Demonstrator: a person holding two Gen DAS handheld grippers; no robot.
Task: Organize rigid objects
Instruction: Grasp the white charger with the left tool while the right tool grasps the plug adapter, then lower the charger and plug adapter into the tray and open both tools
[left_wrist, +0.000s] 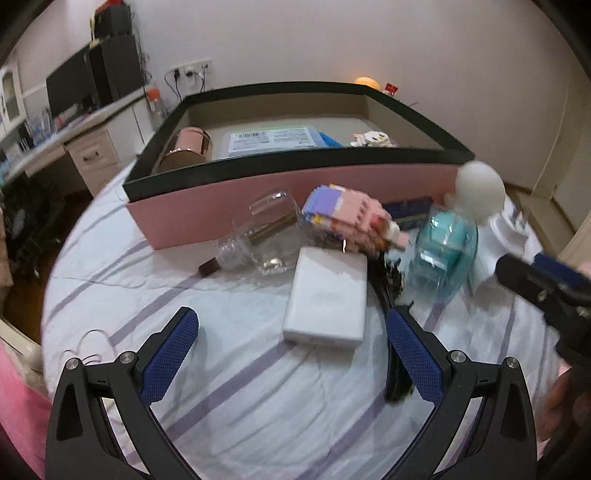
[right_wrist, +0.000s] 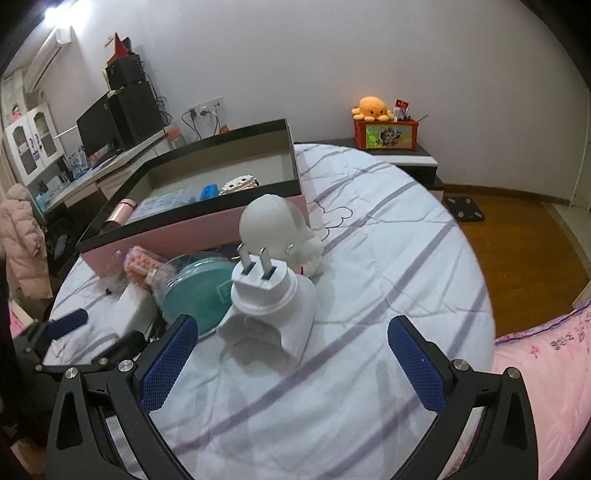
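Left wrist view: the work surface is a bed (left_wrist: 258, 387) under a white quilted cover with pale purple stripes, creased throughout; a pink floral quilt (right_wrist: 546, 354) lies at its near right edge in the right wrist view. Behind it are a plain white wall, wooden flooring (right_wrist: 517, 236), a counter (left_wrist: 74, 125) carrying a dark monitor (left_wrist: 68, 86), and a low side cabinet bearing an orange plush octopus (right_wrist: 371, 108) on a printed crate. A shallow cardboard box (left_wrist: 258, 199), pink-sided with a black rim, rests on the bed and contains a copper-coloured metal cylinder (left_wrist: 188, 146), a flat labelled packet and small toys. Loose items cluster just in front of the box: a clear faceted glass bottle (left_wrist: 258, 236) lying on its side, a pink and lilac brick-built figure (left_wrist: 351, 221), a smooth white rectangular block (left_wrist: 327, 302), a translucent teal round container (left_wrist: 443, 258), a matte white round-headed figurine (right_wrist: 277, 229) and a white two-pin plug adapter (right_wrist: 266, 291), prongs upward. Left gripper (left_wrist: 291, 350): jaws apart, empty, blue textured pads facing the white block. Right gripper (right_wrist: 291, 354): jaws apart, empty, near the plug adapter.
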